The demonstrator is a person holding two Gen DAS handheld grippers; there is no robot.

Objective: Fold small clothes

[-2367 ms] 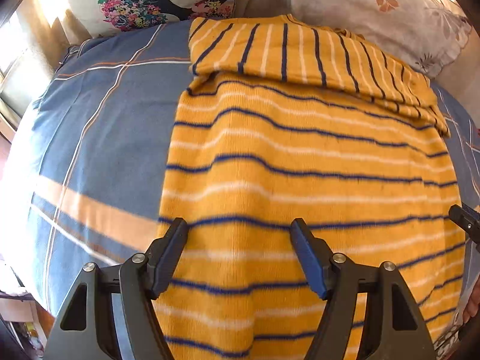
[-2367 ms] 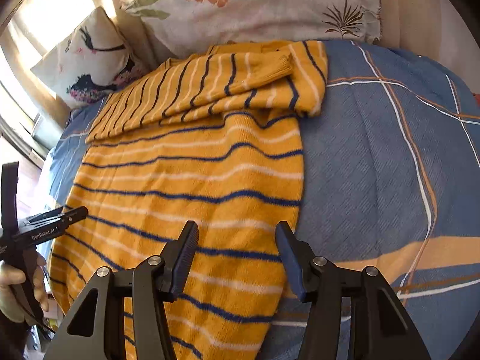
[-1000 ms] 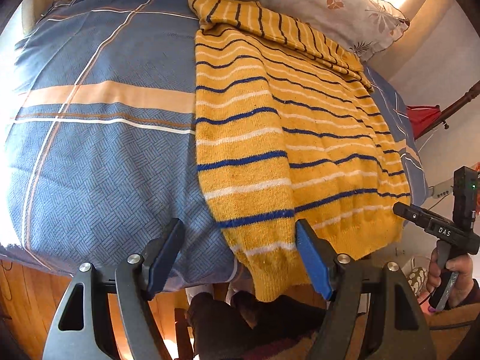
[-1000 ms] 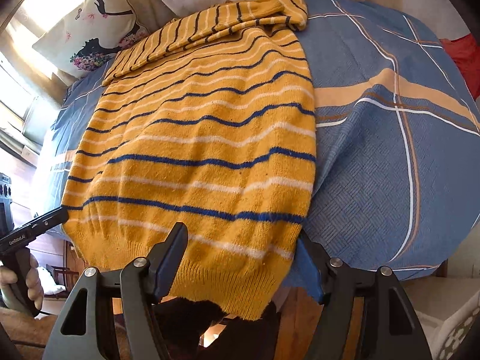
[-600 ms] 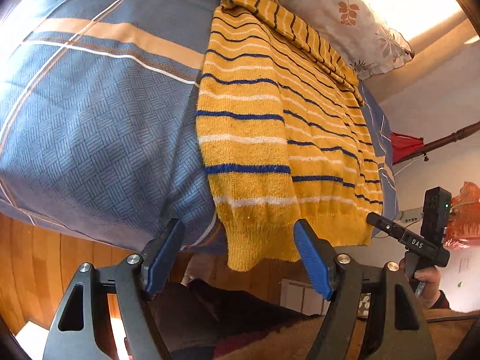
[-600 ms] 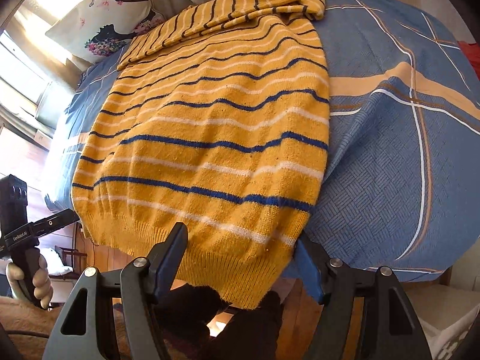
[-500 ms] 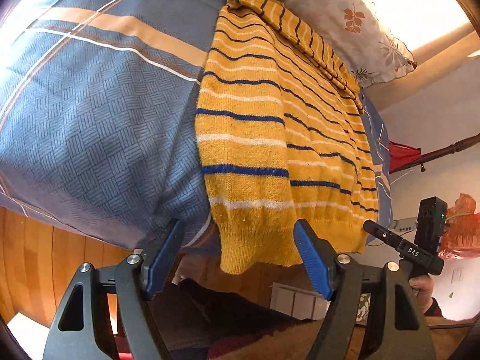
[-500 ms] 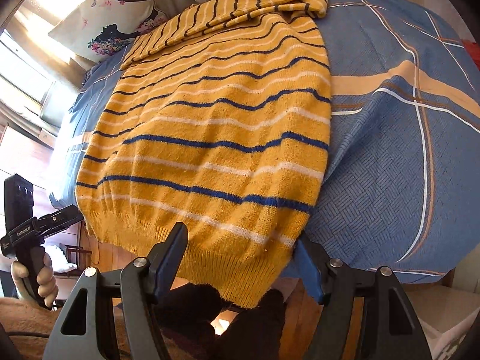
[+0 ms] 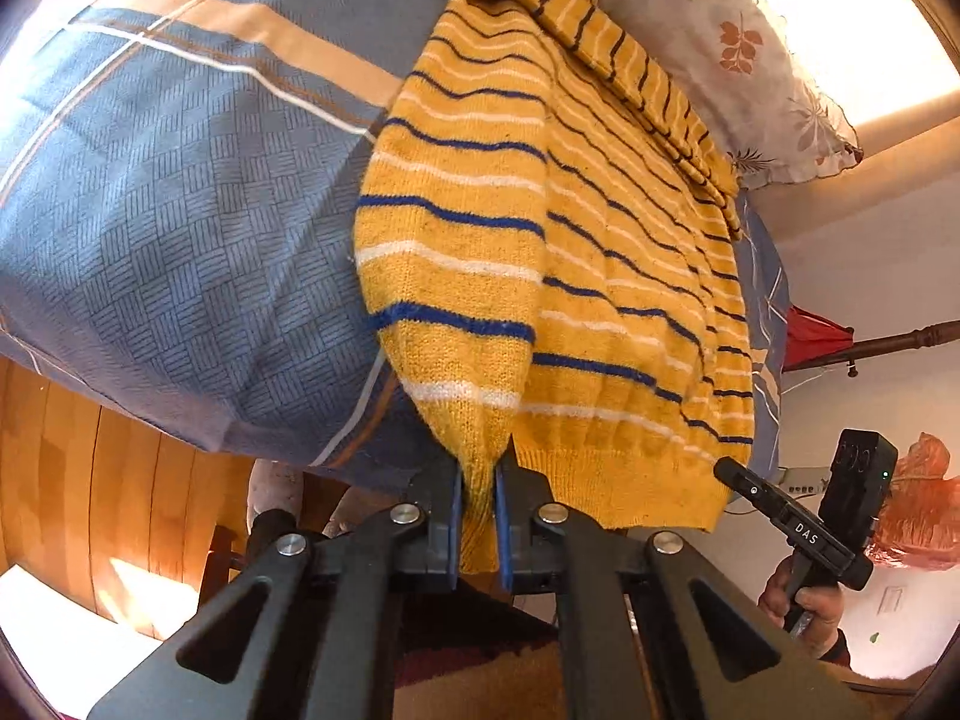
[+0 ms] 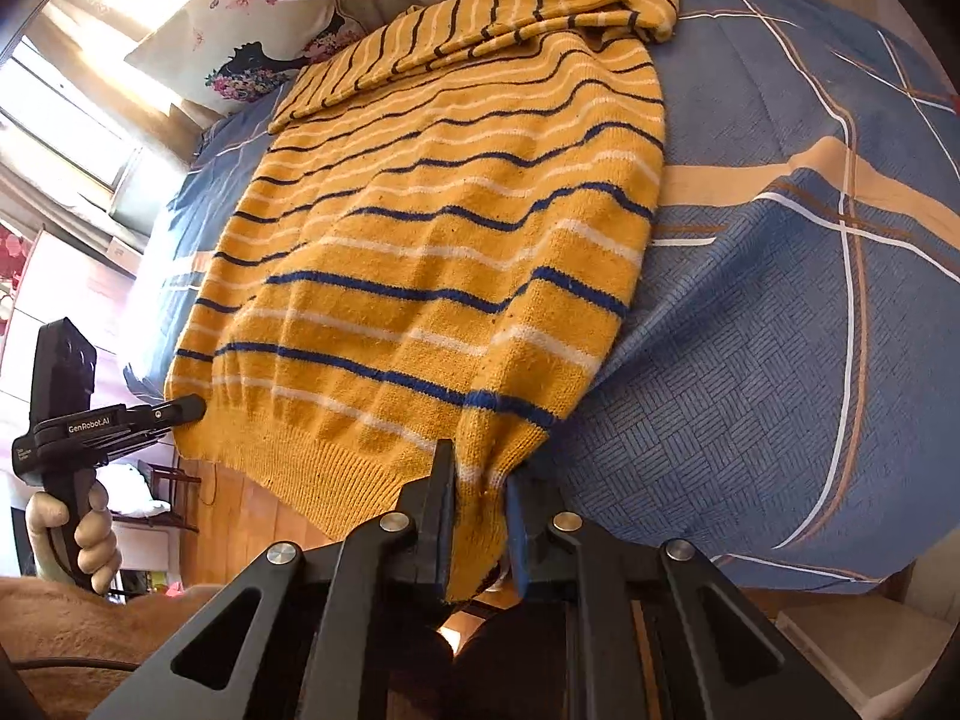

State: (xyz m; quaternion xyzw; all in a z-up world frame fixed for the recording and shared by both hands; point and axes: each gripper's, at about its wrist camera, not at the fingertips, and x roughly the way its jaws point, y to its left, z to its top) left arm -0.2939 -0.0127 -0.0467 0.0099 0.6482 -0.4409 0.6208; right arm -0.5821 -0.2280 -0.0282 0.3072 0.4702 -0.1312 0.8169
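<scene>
**Sweater pinched at both hem corners over the bed's front edge**

Sweater (image 9: 606, 276), yellow knit with blue and white stripes, lies spread along the bed (image 9: 180, 192), which is covered in a blue patterned sheet with tan and white bands. Its ribbed hem hangs just past the bed's front edge, and its sleeves are folded across the body near the far edge, close to the pillows.

At the hem's left corner, the left gripper (image 9: 477, 510) has its jaws pressed together on a bunched tuck of knit, the fabric drawn into a narrow fold between the blue pads. At the hem's right corner, the right gripper (image 10: 480, 516) pinches the cloth in the same way, with the hem gathered between its fingers.

A floral pillow (image 9: 756, 60) sits at the far right corner of the bed, touching the folded sleeve. A second pillow (image 10: 252, 18), printed with a dark silhouette, rests at the far left corner. A wooden floor (image 9: 108, 480) shows below the front edge.
</scene>
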